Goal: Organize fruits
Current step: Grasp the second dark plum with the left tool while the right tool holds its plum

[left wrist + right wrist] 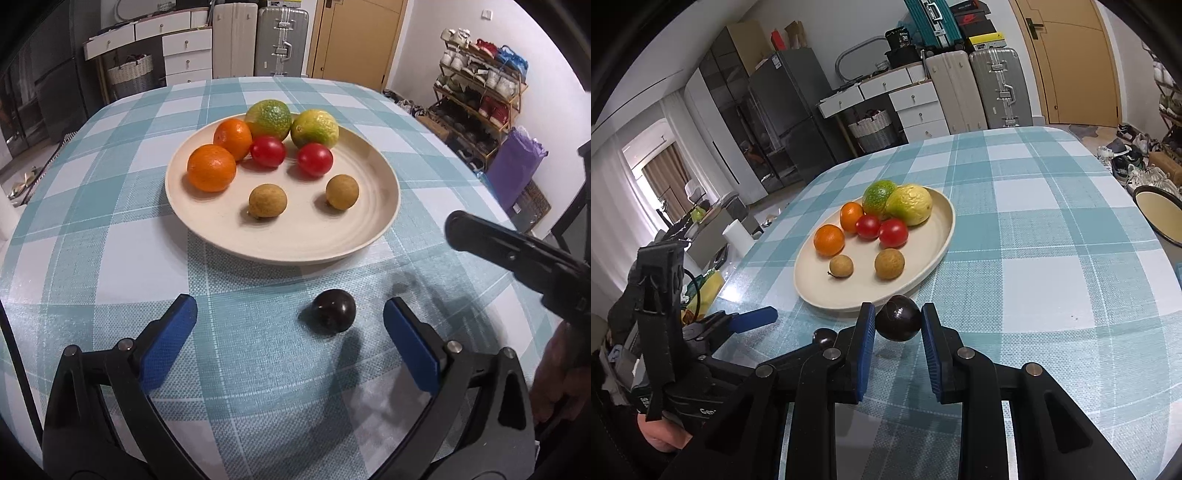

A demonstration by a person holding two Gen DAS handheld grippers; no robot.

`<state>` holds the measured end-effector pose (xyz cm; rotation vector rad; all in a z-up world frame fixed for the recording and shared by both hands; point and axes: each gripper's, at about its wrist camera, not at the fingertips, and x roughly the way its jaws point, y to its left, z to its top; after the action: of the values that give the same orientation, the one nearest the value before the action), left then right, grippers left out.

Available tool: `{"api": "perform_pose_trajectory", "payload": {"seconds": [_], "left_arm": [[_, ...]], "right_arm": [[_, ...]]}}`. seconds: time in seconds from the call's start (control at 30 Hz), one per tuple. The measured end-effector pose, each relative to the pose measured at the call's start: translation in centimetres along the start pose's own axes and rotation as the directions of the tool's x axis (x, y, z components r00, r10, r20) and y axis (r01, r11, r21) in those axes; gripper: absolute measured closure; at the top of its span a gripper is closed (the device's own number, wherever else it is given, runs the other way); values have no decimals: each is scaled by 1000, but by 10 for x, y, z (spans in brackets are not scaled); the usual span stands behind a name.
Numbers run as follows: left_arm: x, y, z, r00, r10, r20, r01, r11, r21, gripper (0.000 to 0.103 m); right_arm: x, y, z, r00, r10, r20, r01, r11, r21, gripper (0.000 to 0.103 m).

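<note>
Across the checked tablecloth sits a cream plate holding paired fruit: two green-yellow citrus at the far rim, two oranges to the left, two red tomatoes at centre, and two small tan longans nearest the front. One dark plum lies on the cloth in front of the plate, not yet on it; it rests between the blue pads of the left gripper, nearer the right-hand pad but touching neither. That gripper's jaws stand wide apart and hold nothing. The right gripper pinches a second dark plum between its pads, close above the cloth, just short of the plate's near rim.

Handling, as a judgement: each plum looks light, smooth-skinned and glossy, hence likely to slip or roll, and soft enough to bruise. Hold is best taken across the widest part, pads on opposite sides, with gentle closing pressure. Free plate surface lies at the front for both.
</note>
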<state>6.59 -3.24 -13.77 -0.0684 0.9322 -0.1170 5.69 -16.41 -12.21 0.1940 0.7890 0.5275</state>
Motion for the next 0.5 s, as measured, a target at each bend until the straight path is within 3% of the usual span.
{"api": "perform_pose_trajectory", "payload": {"seconds": [0.23, 0.33, 0.5], "left_arm": [[7, -2, 4, 999, -45, -12, 45, 999, 5, 25], [8, -5, 5, 999, -34, -15, 35, 999, 19, 36], [6, -5, 6, 997, -79, -14, 79, 997, 16, 61]], "right_arm": [[-5, -6, -1, 1000, 2, 7, -2, 1000, 9, 77], [-4, -8, -1, 1000, 4, 7, -4, 1000, 14, 77], [-4, -10, 0, 1000, 9, 9, -9, 1000, 19, 77]]}}
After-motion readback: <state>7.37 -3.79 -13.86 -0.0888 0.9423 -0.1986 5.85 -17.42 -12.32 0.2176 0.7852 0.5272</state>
